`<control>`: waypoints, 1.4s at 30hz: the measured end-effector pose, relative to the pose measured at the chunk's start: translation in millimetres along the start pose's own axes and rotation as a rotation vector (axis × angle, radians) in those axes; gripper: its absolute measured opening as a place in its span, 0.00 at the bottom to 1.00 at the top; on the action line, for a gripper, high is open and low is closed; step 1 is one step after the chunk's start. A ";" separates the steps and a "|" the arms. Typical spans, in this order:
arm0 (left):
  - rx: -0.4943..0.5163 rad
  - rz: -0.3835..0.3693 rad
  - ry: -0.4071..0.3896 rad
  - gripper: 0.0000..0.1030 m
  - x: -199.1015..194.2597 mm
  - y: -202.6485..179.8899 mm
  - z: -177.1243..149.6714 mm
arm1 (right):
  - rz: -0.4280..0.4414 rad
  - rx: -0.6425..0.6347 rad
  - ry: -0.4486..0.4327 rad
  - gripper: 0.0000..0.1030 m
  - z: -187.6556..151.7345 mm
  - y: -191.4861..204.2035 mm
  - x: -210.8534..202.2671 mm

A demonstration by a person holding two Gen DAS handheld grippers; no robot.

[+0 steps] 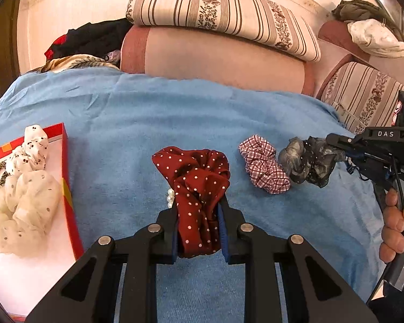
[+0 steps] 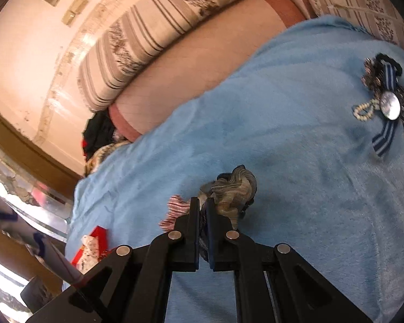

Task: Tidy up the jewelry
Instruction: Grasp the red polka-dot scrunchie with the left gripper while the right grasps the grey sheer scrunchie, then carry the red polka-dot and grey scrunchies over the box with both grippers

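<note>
red scrunchie (image 1: 196, 185): I see dark red, white dots
checked scrunchie (image 1: 264, 164): red-white gingham
grey scrunchie (image 1: 307, 161): I read smoky grey, black
cream scrunchie (image 1: 21, 202): ivory, dark spots
box (image 1: 67, 188): red
blanket (image 1: 175, 113): light blue
bow (image 2: 385, 132): navy-white stripes

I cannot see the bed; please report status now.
Left tongs shut on red dotted scrunchie. Right tongs shut on grey scrunchie. Checked scrunchie beside; nothing blocking.

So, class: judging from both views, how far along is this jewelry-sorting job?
Done: two cream dotted scrunchies lie in the red-edged box. In hand: the left tool grips a red polka-dot scrunchie; the right tool pinches a grey scrunchie. Left: the checked red-white scrunchie and the striped-ribbon brooch on the blue blanket.
</note>
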State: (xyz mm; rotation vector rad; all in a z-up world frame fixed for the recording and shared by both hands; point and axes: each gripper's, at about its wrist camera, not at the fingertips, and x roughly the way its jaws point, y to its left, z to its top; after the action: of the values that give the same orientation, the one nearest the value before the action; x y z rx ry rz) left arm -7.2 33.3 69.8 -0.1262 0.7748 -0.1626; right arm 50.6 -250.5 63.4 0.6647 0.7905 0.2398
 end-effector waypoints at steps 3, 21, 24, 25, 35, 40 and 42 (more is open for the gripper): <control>0.004 0.001 -0.013 0.21 -6.2 0.0 -0.6 | 0.042 -0.030 -0.018 0.05 1.0 7.9 -6.1; 0.029 -0.012 0.002 0.21 -5.6 -3.0 -4.6 | -0.110 -0.029 0.178 0.46 -14.9 -0.1 46.3; 0.027 -0.013 0.004 0.21 -5.6 -3.4 -5.6 | -0.126 -0.031 0.211 0.46 -19.2 -1.8 57.1; 0.027 -0.012 0.004 0.21 -5.7 -3.5 -5.7 | -0.126 -0.033 0.213 0.42 -19.5 -2.2 57.9; 0.042 0.015 -0.027 0.21 -13.0 -6.6 -5.3 | -0.032 -0.110 0.075 0.05 -15.0 24.6 27.4; 0.058 0.043 -0.047 0.21 -18.3 -5.0 -3.9 | 0.061 -0.166 -0.008 0.05 -16.4 46.5 10.4; 0.067 0.057 -0.055 0.21 -20.0 -4.6 -3.7 | 0.082 -0.179 -0.021 0.05 -17.8 52.8 8.2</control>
State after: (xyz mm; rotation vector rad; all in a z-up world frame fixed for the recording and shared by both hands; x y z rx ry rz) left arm -24.3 32.4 81.7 -0.0446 0.7161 -0.1304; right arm 45.6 -197.9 83.0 0.5303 0.7129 0.3736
